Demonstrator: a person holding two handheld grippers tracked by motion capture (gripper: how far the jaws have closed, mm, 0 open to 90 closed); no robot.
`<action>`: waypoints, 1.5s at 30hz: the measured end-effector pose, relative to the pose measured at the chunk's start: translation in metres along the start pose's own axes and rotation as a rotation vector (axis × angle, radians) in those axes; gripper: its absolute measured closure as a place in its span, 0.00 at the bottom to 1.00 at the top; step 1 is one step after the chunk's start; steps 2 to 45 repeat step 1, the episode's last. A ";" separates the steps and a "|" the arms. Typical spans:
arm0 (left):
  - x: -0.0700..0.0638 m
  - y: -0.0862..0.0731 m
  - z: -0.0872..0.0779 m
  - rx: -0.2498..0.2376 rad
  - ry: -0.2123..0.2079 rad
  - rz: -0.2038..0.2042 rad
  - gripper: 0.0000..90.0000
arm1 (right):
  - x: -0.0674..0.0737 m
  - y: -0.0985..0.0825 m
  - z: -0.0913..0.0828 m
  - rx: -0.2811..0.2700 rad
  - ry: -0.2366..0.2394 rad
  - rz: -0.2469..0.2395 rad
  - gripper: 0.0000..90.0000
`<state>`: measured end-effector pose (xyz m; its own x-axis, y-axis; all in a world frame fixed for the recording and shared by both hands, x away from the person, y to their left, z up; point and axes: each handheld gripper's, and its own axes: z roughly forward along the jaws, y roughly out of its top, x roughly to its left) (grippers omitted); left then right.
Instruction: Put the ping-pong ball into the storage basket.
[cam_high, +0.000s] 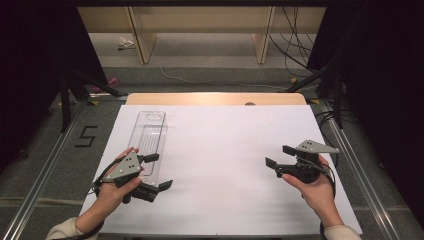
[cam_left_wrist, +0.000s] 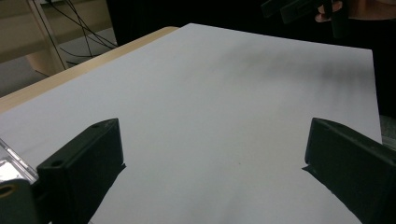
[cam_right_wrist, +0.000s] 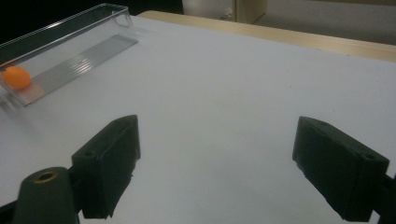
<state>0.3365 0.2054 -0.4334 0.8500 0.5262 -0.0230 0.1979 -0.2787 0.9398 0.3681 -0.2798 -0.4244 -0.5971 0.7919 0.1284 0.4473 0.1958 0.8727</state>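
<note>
A long clear plastic tray (cam_high: 150, 131) lies on the left part of the white sheet (cam_high: 220, 150). In the right gripper view an orange ball (cam_right_wrist: 16, 77) rests inside the near end of that tray (cam_right_wrist: 79, 42). My left gripper (cam_high: 159, 171) stands open just right of the tray's near end, and its plate covers that end in the high view. In its own view the left gripper (cam_left_wrist: 215, 130) has wide jaws over bare sheet, and a tray corner (cam_left_wrist: 11, 161) shows at the left edge. My right gripper (cam_high: 278, 156) is open over the right side, and in its own view it (cam_right_wrist: 217, 130) holds nothing.
The wooden table edge (cam_high: 215, 98) runs along the far side of the sheet. Beyond it are floor cables (cam_high: 295, 45) and wooden furniture legs (cam_high: 142, 45). Dark stands (cam_high: 65, 100) flank both sides. The other gripper (cam_left_wrist: 299, 9) shows far off in the left gripper view.
</note>
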 end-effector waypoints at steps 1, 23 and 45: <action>0.000 0.000 0.000 0.000 -0.001 0.000 0.04 | 0.000 0.000 0.000 -0.001 -0.001 0.002 0.18; 0.000 0.000 0.000 0.000 -0.001 0.000 0.04 | 0.000 0.000 0.000 -0.001 -0.001 0.002 0.18; 0.000 0.000 0.000 0.000 -0.001 0.000 0.04 | 0.000 0.000 0.000 -0.001 -0.001 0.002 0.18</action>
